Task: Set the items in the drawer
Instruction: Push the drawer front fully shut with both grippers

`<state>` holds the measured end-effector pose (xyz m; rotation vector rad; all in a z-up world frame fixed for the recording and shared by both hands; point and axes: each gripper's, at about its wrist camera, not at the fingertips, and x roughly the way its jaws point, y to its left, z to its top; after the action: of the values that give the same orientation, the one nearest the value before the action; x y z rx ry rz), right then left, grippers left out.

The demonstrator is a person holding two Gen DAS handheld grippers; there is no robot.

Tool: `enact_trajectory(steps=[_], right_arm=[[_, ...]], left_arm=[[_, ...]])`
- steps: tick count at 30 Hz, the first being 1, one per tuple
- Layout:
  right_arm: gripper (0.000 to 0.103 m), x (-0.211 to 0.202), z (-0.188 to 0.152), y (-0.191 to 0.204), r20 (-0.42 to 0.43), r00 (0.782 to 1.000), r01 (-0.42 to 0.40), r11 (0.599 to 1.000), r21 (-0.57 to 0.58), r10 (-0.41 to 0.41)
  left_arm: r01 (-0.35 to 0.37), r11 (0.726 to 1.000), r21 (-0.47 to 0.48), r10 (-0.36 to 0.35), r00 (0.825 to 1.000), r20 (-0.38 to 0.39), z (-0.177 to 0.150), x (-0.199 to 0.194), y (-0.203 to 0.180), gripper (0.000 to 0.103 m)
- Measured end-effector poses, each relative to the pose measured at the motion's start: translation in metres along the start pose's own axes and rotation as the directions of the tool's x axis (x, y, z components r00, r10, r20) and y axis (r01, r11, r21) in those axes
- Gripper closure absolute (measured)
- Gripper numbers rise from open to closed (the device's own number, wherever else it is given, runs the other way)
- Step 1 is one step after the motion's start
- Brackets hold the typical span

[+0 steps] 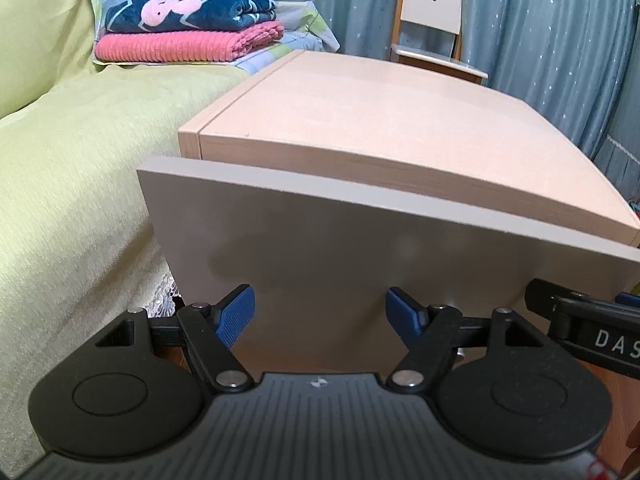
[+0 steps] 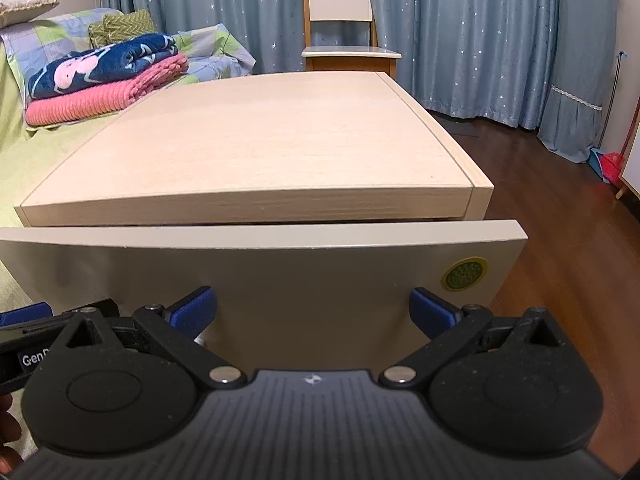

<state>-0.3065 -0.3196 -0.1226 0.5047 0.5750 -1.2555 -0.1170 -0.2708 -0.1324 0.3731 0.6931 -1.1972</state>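
on the far left lies a bed under a lime-green cover (image 1: 72, 152), and on it, toward the back, a folded navy blanket (image 1: 188, 10) with a pink figure sits on top of a folded pink blanket (image 1: 188, 46). just beside the bed stands a light wooden cabinet (image 1: 360, 120), its top bare. the drawer front (image 1: 340, 248), a pale grey-beige panel, stands a little out from the cabinet body, with a narrow gap showing along its upper edge; the inside of the drawer is hidden in both views. the left gripper (image 1: 320, 312) is close up to the lower part of that panel, its 2 blue fingers (image 1: 236, 314) spread wide apart with nothing between them. just beside it, further right, is the right gripper (image 2: 312, 312), also close to the drawer front, its fingers (image 2: 192, 308) equally wide apart and holding nothing; whether either pair touches the panel cannot be told. a round green-and-gold sticker (image 2: 464, 274) sits near the panel's upper right corner. behind the cabinet is a white-backed wooden chair (image 2: 340, 12) against blue star-dotted curtains (image 2: 480, 32). to the right, dark wood floor (image 2: 560, 220) stretches away to a red and blue object (image 2: 608, 162) by the wall, too small to identify.
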Motion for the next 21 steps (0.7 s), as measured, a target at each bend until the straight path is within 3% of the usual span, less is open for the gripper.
enact_trajectory(steps=[21], right_arm=[[0.001, 0.0038, 0.0039, -0.0001, 0.022, 1.000, -0.006, 1.000, 0.008, 0.006]], left_arm=[[0.003, 1.000, -0.023, -0.002, 1.000, 0.026, 0.0074, 0.0028, 0.0025, 0.029]])
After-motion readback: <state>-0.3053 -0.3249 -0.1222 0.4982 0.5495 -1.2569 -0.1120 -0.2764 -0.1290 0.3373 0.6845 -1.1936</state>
